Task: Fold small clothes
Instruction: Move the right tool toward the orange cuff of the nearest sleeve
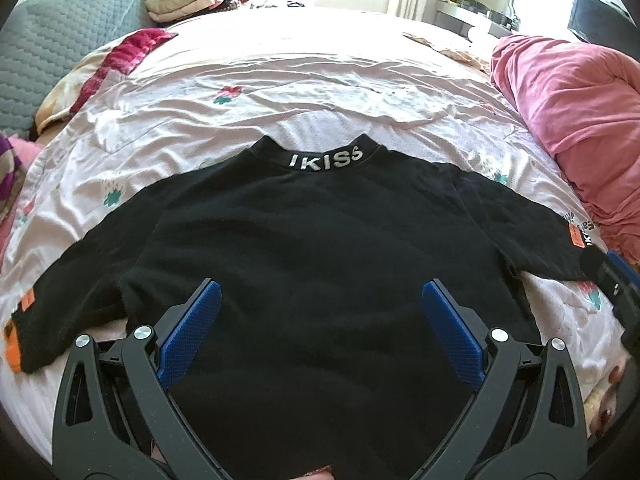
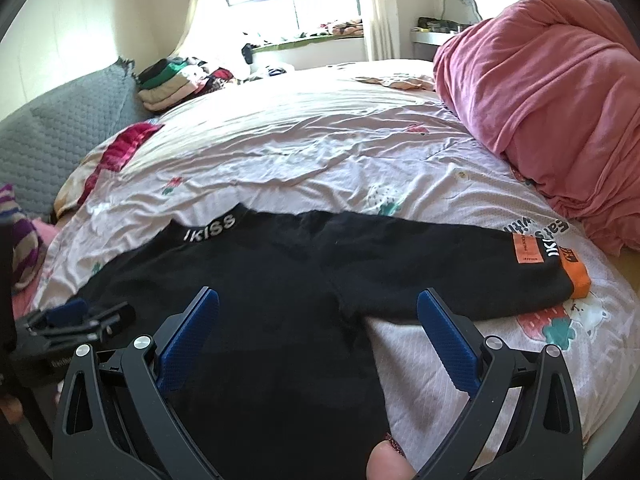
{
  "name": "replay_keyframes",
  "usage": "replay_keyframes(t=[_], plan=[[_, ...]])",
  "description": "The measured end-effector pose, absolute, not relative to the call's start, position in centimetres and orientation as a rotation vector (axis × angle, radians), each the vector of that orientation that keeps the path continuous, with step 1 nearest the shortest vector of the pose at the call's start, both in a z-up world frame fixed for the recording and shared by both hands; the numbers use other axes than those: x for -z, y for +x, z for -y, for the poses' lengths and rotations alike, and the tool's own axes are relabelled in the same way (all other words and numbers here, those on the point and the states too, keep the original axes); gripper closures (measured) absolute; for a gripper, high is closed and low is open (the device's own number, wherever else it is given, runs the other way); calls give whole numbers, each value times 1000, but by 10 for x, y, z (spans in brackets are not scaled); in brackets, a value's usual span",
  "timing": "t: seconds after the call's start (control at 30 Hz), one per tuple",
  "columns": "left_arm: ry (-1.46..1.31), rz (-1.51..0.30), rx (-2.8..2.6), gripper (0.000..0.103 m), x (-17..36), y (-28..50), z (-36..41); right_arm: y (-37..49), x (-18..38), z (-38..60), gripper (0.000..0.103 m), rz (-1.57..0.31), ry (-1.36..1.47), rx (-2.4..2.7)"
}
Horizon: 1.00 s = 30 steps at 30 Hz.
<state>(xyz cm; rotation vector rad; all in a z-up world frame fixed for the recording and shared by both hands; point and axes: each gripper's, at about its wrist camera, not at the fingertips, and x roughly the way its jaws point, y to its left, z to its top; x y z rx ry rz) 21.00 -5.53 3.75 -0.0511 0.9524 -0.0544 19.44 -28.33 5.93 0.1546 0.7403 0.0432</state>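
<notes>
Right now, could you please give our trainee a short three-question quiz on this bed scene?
1. True or false: the black shirt lies spread flat, unfolded, on the bed sheet.
2. Which word is printed on the collar?
3. The pink blanket lies: A) on the shirt B) beside it, apart C) under it.

Key: 1 true; 2 IKISS; 3 B. The left gripper and right gripper are open.
</notes>
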Motion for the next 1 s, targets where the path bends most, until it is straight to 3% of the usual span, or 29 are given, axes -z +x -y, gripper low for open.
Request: replay_keyframes(t=[1.0], plan=[[-1,-1011,155,8,14,268,90,221,-11,459,4,-754,365,388]])
